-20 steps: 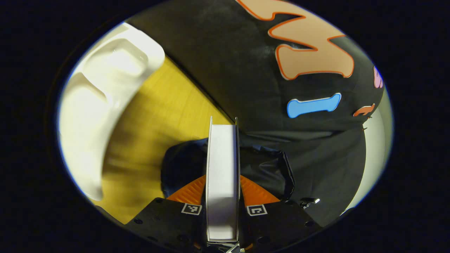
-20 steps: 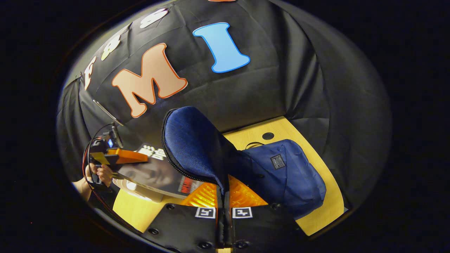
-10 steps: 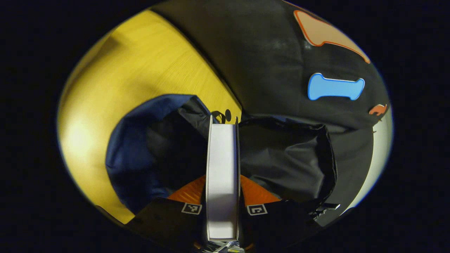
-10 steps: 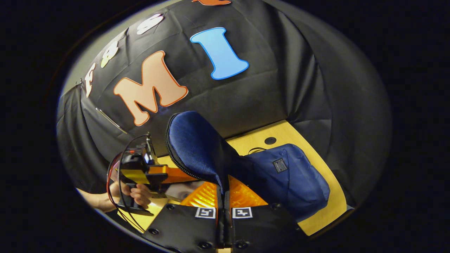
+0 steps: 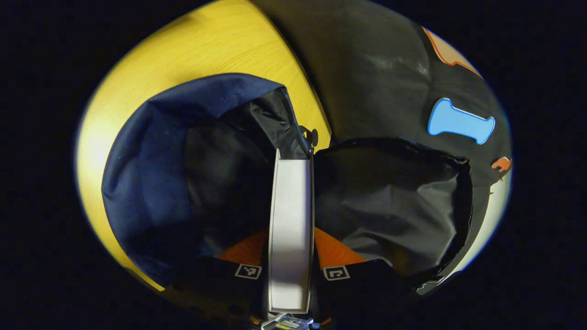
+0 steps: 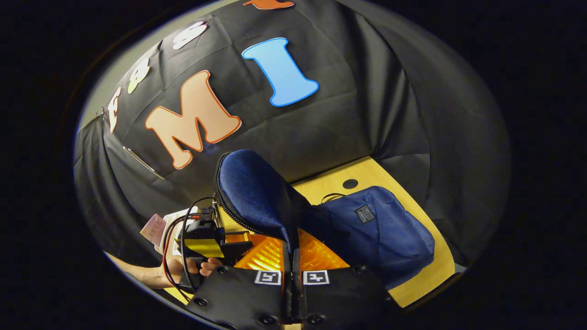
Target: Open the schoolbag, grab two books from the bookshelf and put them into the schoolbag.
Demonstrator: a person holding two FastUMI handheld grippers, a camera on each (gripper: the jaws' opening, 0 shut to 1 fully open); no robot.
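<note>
The navy schoolbag [image 5: 151,174] lies open on the yellow table, its black lining [image 5: 394,201] spread wide. My left gripper [image 5: 291,240] is shut on a book [image 5: 291,192], seen edge-on with white pages, its far end reaching into the bag's mouth. My right gripper [image 6: 291,245] is shut on the bag's zippered flap [image 6: 252,192] and holds it raised. The bag's body [image 6: 380,233] lies to the right of that flap. Left of the flap, a hand [image 6: 183,270] holds the left gripper's body [image 6: 204,238], and the flap hides its fingers.
The wooden table [image 6: 426,270] ends near the booth wall and has a round cable hole [image 6: 350,184] beyond the bag. A pinkish book [image 6: 153,228] and the white shelf edge [image 6: 176,217] sit at the far left, behind the left gripper.
My left gripper has carried the book away from the white shelf and over to the bag's open mouth. In the right gripper view the book's cover has gone behind the raised flap. The right gripper has held still.
</note>
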